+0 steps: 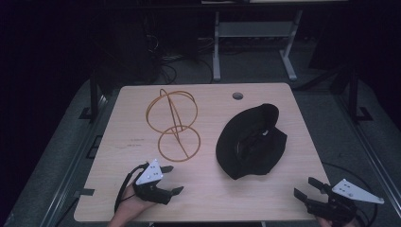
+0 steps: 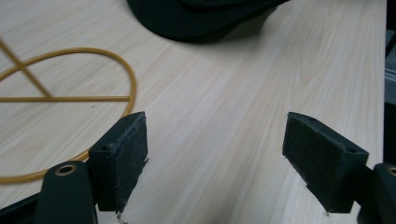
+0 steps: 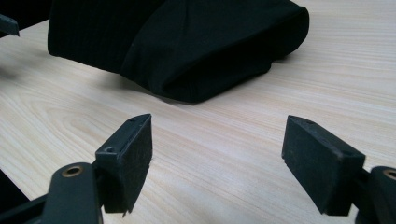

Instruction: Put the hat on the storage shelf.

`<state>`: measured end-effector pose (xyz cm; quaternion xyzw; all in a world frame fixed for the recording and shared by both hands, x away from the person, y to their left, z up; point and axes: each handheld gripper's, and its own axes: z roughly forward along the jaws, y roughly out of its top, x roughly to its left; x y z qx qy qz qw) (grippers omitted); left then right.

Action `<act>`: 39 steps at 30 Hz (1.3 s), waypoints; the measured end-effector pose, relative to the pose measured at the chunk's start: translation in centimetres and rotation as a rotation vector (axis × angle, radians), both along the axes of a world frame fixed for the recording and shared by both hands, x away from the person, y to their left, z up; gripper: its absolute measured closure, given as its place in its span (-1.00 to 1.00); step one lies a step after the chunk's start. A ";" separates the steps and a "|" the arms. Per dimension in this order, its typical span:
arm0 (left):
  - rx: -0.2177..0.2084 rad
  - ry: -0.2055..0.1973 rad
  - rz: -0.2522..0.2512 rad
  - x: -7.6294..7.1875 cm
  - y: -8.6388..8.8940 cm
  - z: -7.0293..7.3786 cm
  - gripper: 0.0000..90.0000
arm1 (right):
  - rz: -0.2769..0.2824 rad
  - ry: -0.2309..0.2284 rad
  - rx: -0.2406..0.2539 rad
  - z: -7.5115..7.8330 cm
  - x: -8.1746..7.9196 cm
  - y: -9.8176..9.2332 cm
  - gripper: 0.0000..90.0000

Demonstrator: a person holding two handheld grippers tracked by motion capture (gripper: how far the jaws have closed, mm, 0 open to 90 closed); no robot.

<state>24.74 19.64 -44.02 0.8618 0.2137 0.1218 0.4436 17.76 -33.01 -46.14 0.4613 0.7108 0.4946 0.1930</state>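
A black brimmed hat (image 1: 253, 142) lies upside down on the right half of the light wooden table (image 1: 208, 189). To its left stands a yellow wire stand (image 1: 172, 124) made of rings, its base ring flat on the table. My left gripper (image 1: 172, 179) rests near the front edge, below the stand, jaws wide apart with nothing between them; its own view shows the ring (image 2: 70, 100) at left and the hat's edge (image 2: 196, 18) ahead. My right gripper (image 1: 305, 187) sits at the front right corner, open and empty, pointing toward the hat (image 3: 187, 46).
A round cable hole (image 1: 238, 96) sits near the table's far edge. Beyond the table are the white legs of another desk (image 1: 216, 47) and loose cables on a dark floor. Bare tabletop lies between the two grippers.
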 end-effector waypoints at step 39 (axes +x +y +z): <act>0.024 -0.010 -0.232 2.1 -12.0 1.5 -0.48 | 0.010 0.006 0.019 0.3 0.4 0.5 -0.52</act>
